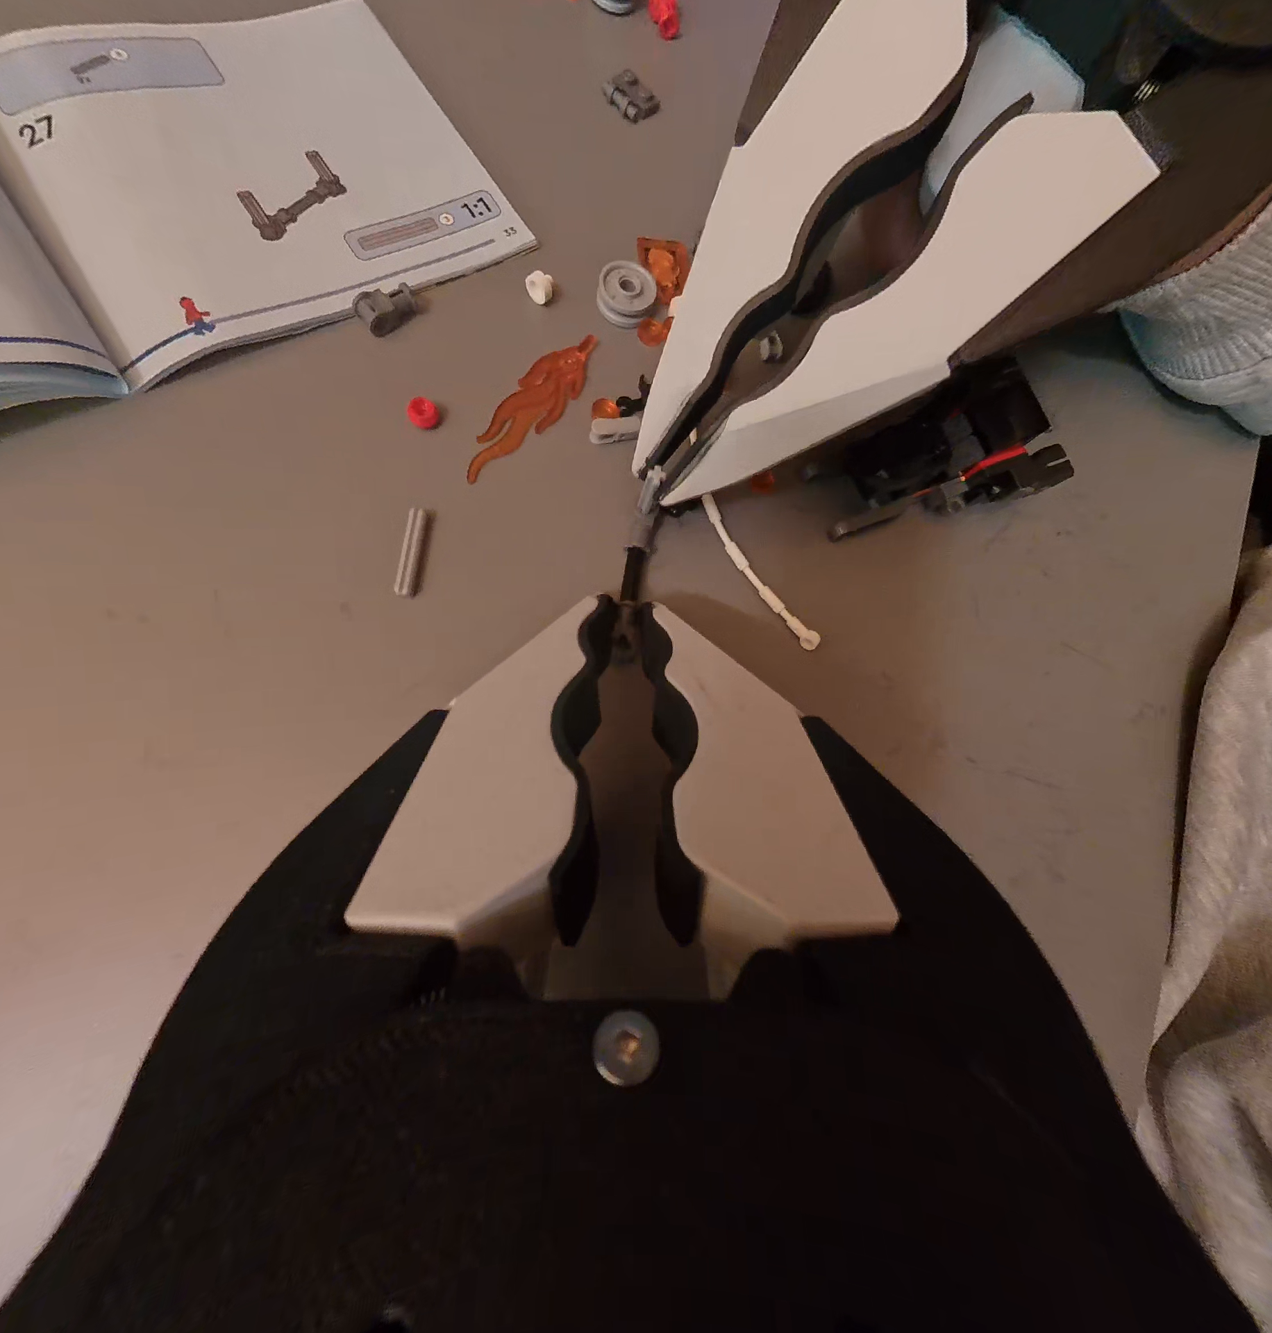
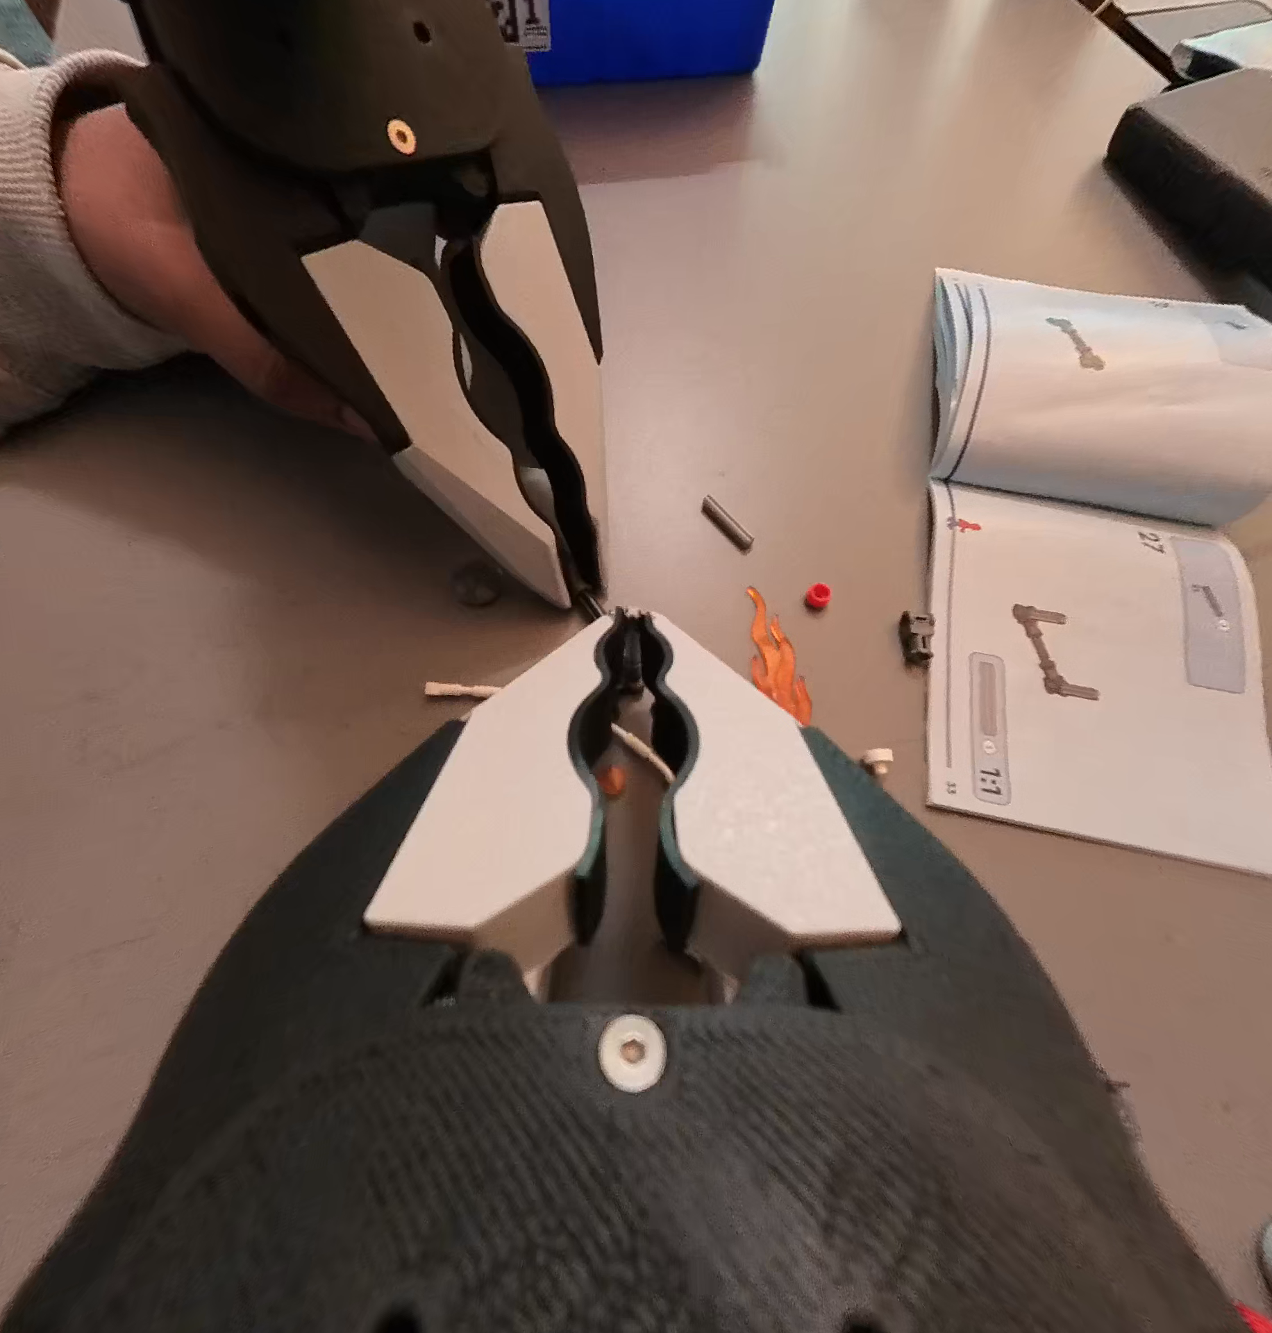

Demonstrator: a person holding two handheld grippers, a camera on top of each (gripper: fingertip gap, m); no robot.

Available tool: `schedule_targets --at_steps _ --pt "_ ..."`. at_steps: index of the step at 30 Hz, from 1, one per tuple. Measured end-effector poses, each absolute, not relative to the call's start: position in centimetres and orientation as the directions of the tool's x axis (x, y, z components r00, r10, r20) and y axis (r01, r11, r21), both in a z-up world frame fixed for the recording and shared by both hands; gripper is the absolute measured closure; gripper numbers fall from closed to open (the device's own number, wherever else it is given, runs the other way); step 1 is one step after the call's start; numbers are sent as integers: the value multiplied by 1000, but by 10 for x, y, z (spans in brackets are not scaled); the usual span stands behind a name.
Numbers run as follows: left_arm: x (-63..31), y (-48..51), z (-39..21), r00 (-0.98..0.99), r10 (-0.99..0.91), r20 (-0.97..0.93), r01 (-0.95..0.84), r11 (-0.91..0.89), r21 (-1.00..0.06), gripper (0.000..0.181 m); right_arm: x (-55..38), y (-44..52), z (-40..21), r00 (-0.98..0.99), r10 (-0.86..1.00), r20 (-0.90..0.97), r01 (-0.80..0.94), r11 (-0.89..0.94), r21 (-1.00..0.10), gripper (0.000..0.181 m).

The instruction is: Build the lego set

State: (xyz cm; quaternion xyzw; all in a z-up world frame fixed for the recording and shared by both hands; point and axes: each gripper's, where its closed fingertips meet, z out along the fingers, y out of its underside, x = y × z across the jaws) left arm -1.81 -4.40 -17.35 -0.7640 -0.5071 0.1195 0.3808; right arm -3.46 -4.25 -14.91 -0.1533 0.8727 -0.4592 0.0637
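In the left wrist view my left gripper (image 1: 624, 604) is shut on the near end of a thin black axle (image 1: 632, 570). The axle carries a small grey connector (image 1: 644, 535) at its far end. My right gripper (image 1: 653, 482) comes in from the upper right and is shut on a light grey piece that joins that connector. In the right wrist view my right gripper (image 2: 629, 617) is shut on the piece, and my left gripper (image 2: 582, 588) meets it tip to tip from the upper left. The axle is held just above the grey table (image 1: 186, 649).
An open instruction booklet (image 1: 243, 180) lies at the far left, (image 2: 1095, 649). Loose parts lie around: grey axle (image 1: 411, 552), orange flame (image 1: 539, 400), red stud (image 1: 423, 412), white flexible tube (image 1: 759, 577), grey wheel (image 1: 626, 292), dark connector (image 1: 384, 309). A black part-built model (image 1: 965, 447) sits behind the right gripper. The tips of both grippers are at nearly the same place.
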Motion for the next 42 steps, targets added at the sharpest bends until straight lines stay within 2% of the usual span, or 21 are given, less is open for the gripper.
schedule_targets --at_steps 5,10,25,29,30,32,35,39,40,42 --pt "-18 -44 -174 458 867 198 682 -200 -704 174 -35 -41 -149 -943 -330 -30 -161 534 -830 180" --pt "-18 -44 -174 458 868 193 681 -203 -704 174 -35 -41 -150 -938 -347 6 -200 525 -828 181" --pt "-18 -42 -174 460 863 209 684 -195 -703 174 -37 -39 -157 -942 -323 -90 -125 588 -799 181" --pt "-18 -42 -173 461 858 227 689 -185 -701 174 -36 -39 -157 -942 -330 -62 -149 576 -804 180" --pt "-18 -42 -172 459 858 230 687 -179 -704 169 -36 -38 -156 -940 -337 -50 -162 572 -804 177" --pt "-19 -45 -166 464 858 221 665 -172 -727 157 -38 -39 -149 -943 -333 -18 -180 553 -813 147" --pt "-25 -64 -140 444 880 165 626 -173 -761 147 -44 -39 -114 -954 -301 19 -155 436 -887 145" --pt "-74 -114 -80 364 931 -36 561 -250 -789 139 -56 -34 -70 -972 -224 73 -132 261 -956 154" --pt "-96 -130 -68 333 934 -128 559 -305 -771 142 -60 -32 -65 -976 -202 87 -134 233 -963 155" --pt "-141 -166 -54 264 901 -344 614 -432 -660 151 -69 -31 -59 -980 -155 124 -155 206 -966 156"
